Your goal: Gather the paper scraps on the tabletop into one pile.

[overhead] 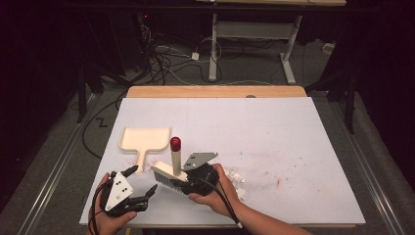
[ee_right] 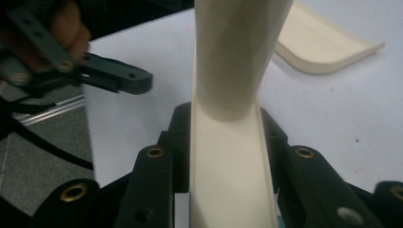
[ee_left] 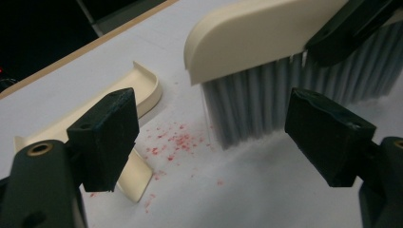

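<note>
Right gripper [overhead: 182, 182], lower centre of high view, pinches the cream plastic brush w/ grey bristles & red-tipped handle [overhead: 169, 172] by its back. Left gripper [overhead: 143, 182], lower left, jaws spread, holding nothing. Cream plastic dustpan [overhead: 145, 139] just above-left, by red crumbs [ee_left: 172, 141].

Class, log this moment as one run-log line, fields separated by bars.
right tongs: shut on brush | left tongs: open, holding nothing | dustpan: flat on table | red crumbs: between brush and dustpan
</note>
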Tool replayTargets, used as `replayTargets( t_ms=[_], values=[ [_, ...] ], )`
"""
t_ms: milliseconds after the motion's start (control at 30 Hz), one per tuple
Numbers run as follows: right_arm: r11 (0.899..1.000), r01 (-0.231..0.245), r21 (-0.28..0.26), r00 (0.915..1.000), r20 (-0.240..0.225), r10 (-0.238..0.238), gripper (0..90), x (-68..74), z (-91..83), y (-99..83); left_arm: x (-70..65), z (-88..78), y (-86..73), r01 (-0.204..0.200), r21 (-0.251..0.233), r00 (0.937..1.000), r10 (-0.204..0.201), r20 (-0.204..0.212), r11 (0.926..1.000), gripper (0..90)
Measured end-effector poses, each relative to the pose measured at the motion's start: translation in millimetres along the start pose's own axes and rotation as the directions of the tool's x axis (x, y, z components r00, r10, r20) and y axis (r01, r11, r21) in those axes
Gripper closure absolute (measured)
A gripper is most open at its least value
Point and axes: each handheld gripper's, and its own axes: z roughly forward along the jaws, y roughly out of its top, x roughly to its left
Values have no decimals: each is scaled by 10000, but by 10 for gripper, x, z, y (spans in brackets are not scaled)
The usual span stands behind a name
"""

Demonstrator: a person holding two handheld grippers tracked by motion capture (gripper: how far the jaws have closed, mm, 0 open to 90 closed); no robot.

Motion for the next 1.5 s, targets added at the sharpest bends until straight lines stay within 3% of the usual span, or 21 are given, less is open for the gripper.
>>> replayTargets(
  t_ms=[100, 133, 200, 267, 500, 633, 767, 933, 967, 1033, 1167, 1200, 1267, 1400, 1500],
  values=[
    [9968, -789, 94, 9964, 332, 785, 682, -100, 86, -85, -3, 1, 1, -10, -3, 10000, 10, 35, 10000, 176],
    [9953, -947, 191, 9940, 575, 934, 682, -141, 61, -92, -5, 2, 1, 8, -8, 10000, -8, 56, 10000, 176],
    [9904, -1336, 341, 9895, 603, 1314, 682, -233, 5, -116, -8, 10, 5, -16, 17, 9999, 16, 101, 10000, 176],
    [9884, -1364, 674, 9881, 809, 1308, 681, -317, -103, -178, -19, 23, 7, -38, 61, 9999, 37, 156, 10000, 176],
    [9865, -1423, 812, 9827, 1307, 1310, 682, -487, -371, -315, -69, 74, 17, -258, 281, 9992, 250, 300, 9993, 176],
    [9885, -1312, 756, 9780, 1729, 1166, 682, -560, -536, -350, -98, 105, 14, -291, 562, 9986, 266, 453, 9980, 176],
    [9913, -1316, 80, 9804, 1491, 1289, 682, -575, -678, -318, -111, 129, 17, -369, 666, 9983, 337, 481, 9971, 176],
    [9957, -757, -533, 9888, 1251, 819, 682, -577, -955, -265, -121, 139, 8, -412, 734, 9979, 374, 521, 9965, 176],
    [9970, -476, -604, 9922, 1124, 541, 681, -591, -1092, -279, -121, 142, 6, -415, 752, 9979, 376, 536, 9963, 175],
    [9975, -212, -678, 9941, 1052, 282, 682, -600, -1167, -299, -124, 146, 4, -418, 778, 9977, 375, 560, 9961, 175],
    [9980, 248, -576, 9886, 1498, -159, 681, -623, -1463, -442, -143, 153, 9, -444, 795, 9977, 401, 550, 9958, 176],
    [9983, 348, -462, 9871, 1577, -271, 681, -646, -1601, -550, -148, 156, 12, -471, 816, 9975, 427, 556, 9955, 176],
    [9988, 301, -376, 9857, 1669, -234, 681, -650, -1664, -609, -159, 168, 15, -526, 869, 9971, 475, 594, 9948, 176],
    [9997, 220, 50, 9845, 1741, -226, 681, -693, -1913, -936, -186, 187, 23, -621, 947, 9964, 563, 627, 9936, 175],
    [9997, 157, 177, 9850, 1715, -185, 681, -713, -1981, -1057, -204, 195, 25, -698, 979, 9959, 637, 641, 9927, 175]
  ],
)
